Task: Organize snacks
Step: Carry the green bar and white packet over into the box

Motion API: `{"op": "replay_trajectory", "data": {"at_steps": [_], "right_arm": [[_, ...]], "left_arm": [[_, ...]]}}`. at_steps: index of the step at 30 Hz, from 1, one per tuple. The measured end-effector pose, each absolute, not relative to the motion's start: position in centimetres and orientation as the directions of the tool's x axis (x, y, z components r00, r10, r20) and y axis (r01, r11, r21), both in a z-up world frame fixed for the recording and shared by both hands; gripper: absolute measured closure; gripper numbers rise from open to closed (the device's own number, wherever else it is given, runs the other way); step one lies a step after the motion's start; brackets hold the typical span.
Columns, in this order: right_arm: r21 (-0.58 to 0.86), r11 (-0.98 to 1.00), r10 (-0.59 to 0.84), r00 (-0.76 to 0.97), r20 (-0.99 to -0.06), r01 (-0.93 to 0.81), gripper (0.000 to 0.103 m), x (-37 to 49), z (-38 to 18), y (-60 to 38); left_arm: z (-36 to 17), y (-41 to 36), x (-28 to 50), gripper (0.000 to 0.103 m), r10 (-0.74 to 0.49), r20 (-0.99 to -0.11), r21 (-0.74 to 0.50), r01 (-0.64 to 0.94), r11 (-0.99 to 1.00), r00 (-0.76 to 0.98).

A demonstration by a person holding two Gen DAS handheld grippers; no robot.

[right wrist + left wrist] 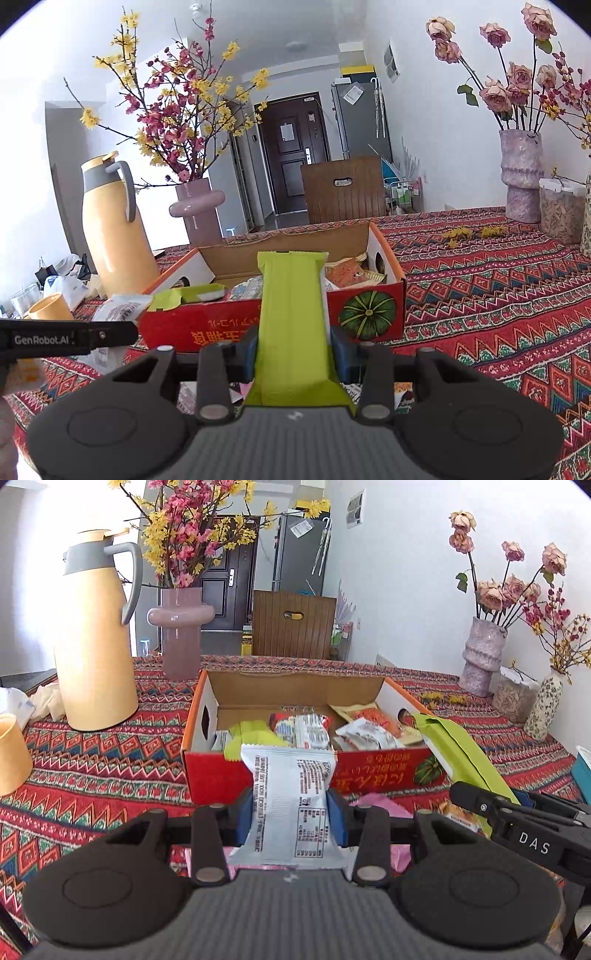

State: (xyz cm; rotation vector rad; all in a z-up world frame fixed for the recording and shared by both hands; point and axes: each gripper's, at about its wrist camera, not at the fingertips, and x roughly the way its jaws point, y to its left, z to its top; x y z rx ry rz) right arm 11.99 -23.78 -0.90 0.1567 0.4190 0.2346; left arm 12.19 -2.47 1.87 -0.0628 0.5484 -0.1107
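My left gripper (290, 812) is shut on a silver snack packet (290, 797) and holds it just in front of the red cardboard box (373, 771). My right gripper (293, 350) is shut on a lime-green snack packet (291, 314), also in front of the box's near wall (221, 328). The box holds several snack packets (306, 729). The green packet (461, 753) and the right gripper show at the right of the left wrist view. The left gripper's finger (110, 334) and the silver packet (122, 308) show at the left of the right wrist view.
A yellow thermos jug (92, 642) and a pink vase (181, 635) stand left of the box. More vases (480, 653) and a jar (559, 212) stand at the right. A yellow cup (11, 753) sits at the left edge. Loose packets (380, 805) lie on the patterned cloth under the grippers.
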Motion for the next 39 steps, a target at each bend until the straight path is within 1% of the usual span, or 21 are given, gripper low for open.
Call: {"op": "replay_trajectory", "data": {"at_steps": [8,19,25,33,39], "right_arm": [[0.183,0.968,0.226,0.906,-0.357,-0.169,0.065,15.5,0.0,-24.5],[0.155,0.977,0.194,0.919,-0.343,-0.149,0.065,21.5,1.5,-24.3],[0.129,0.982,0.177,0.903,-0.391,-0.137,0.065,25.2,1.1,-23.7],[0.102,0.987,0.158,0.858,-0.488,-0.124,0.065,29.4,-0.3,-23.7],[0.098,0.988,0.152,0.832,-0.533,-0.117,0.064,30.4,-1.5,-23.5]], "left_arm": [[2.9,-2.7,15.8,0.061,-0.105,-0.499,-0.084,0.073,0.994,0.860],[3.3,-3.3,21.5,0.061,-0.091,-0.511,-0.087,0.053,0.995,0.855],[3.0,-4.0,24.7,0.061,-0.083,-0.536,-0.080,0.047,0.996,0.840],[1.0,-4.4,28.2,0.061,-0.048,-0.615,-0.059,0.015,0.998,0.787],[0.4,-5.0,29.0,0.059,-0.035,-0.629,-0.044,0.010,0.999,0.776]]}}
